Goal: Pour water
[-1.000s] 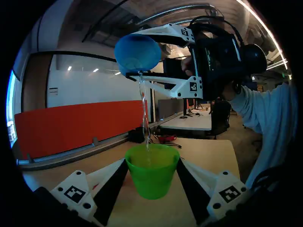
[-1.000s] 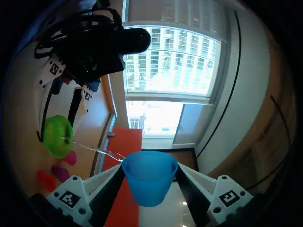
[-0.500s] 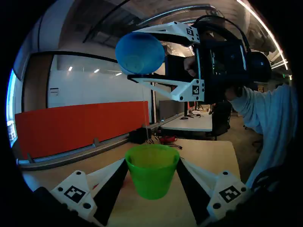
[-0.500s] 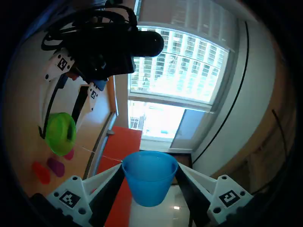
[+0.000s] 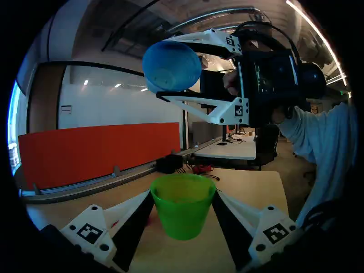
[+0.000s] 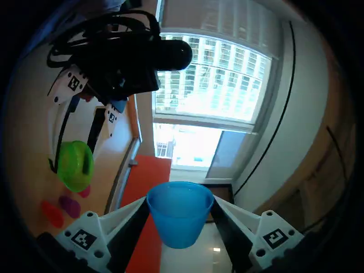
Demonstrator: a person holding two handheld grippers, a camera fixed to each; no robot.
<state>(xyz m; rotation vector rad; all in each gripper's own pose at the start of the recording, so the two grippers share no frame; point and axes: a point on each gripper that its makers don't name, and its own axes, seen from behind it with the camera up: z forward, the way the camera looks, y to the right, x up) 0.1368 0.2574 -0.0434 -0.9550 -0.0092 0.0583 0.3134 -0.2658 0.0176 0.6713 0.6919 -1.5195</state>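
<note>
Fingers (image 5: 132, 223) of the left gripper (image 5: 182, 200) pinch the upright green cup (image 5: 183, 211) over the wooden desk (image 5: 248, 182). Higher and beyond, the right gripper (image 5: 166, 68) clamps the blue cup (image 5: 175, 63), tipped sideways; no stream falls. Pouring looks done; righting the blue cup and setting both down remain.

Left gripper view: an orange-red wall panel (image 5: 95, 150) ran across left-centre, with a white glazed wall (image 5: 113, 107) above it. A light wooden table (image 5: 250, 182) lay at lower centre, office desks (image 5: 227, 146) behind it. A ceiling strip light (image 5: 315, 31) curved at upper right.
Right gripper view: a bright window with blinds (image 6: 214, 77) sat at upper centre.
</note>
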